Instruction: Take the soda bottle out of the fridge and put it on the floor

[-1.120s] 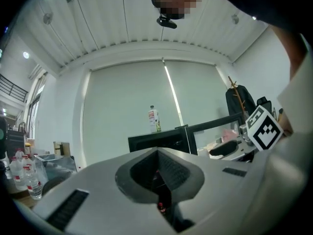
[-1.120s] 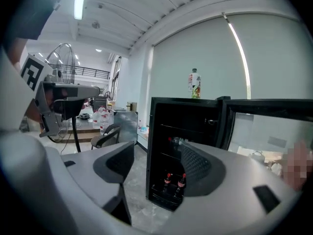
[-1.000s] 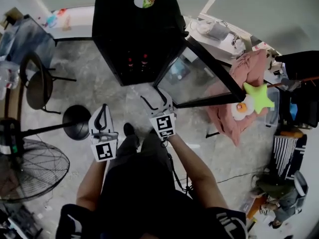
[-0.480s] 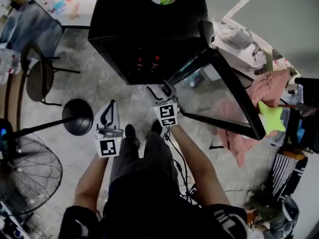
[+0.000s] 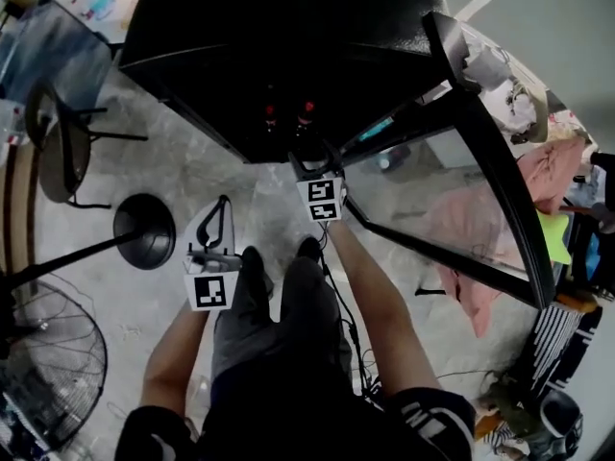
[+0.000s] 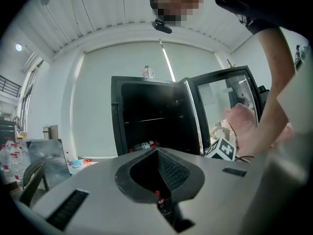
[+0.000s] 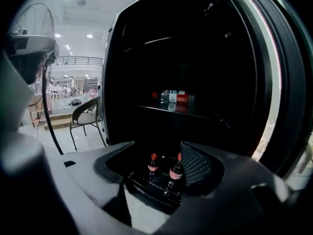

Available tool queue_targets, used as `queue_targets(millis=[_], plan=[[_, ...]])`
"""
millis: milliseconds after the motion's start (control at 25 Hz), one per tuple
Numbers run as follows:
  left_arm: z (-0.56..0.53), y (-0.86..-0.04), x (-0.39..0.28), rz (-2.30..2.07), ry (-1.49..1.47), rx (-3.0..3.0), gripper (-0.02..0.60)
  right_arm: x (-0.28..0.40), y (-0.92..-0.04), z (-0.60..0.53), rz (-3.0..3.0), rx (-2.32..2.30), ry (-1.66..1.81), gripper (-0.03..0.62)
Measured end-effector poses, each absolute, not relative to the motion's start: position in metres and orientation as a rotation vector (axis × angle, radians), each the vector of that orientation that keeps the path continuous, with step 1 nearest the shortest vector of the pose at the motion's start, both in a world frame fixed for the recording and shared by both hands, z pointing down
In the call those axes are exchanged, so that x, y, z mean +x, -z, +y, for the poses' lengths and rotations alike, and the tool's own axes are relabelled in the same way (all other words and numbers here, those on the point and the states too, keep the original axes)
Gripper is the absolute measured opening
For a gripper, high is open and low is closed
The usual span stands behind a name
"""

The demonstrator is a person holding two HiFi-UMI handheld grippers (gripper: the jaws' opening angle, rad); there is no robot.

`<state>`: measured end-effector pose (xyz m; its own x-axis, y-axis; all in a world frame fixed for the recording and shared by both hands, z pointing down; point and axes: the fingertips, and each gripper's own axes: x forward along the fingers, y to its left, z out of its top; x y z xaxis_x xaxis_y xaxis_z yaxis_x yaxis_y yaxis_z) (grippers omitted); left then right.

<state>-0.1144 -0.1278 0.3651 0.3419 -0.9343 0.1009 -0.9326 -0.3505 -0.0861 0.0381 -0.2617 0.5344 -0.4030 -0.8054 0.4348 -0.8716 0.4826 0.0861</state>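
Observation:
The black fridge [image 5: 288, 27] stands with its glass door [image 5: 452, 190] swung out to the right. Two soda bottles with red caps [image 5: 270, 115] [image 5: 306, 113] stand upright on its bottom shelf, also seen in the right gripper view [image 7: 153, 163] [image 7: 176, 170]. My right gripper [image 5: 309, 157] [image 7: 156, 153] is open just in front of the fridge's lower opening, aimed at the bottles, with nothing between its jaws. My left gripper [image 5: 221, 209] [image 6: 159, 155] hangs back to the left over the floor, open and empty.
Other bottles lie on a higher shelf [image 7: 173, 97], and one stands on top of the fridge [image 6: 147, 72]. A chair [image 5: 58, 152], a round stand base [image 5: 144, 230] and a fan [image 5: 48, 353] are at left. A pink cloth [image 5: 548, 171] lies behind the door.
My right gripper has moved forward to the fridge opening, and the whole view has closed in on the fridge. The left gripper has stayed about where it was.

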Motion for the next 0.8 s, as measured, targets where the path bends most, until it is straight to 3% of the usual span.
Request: queue_targets(millis=[800], plan=[[-0.142,-0.471,-0.131,1.732,0.245,-2.566,0.023,0.056,-0.695,-0.355,-2.178,1.565,-0.301,0.318]])
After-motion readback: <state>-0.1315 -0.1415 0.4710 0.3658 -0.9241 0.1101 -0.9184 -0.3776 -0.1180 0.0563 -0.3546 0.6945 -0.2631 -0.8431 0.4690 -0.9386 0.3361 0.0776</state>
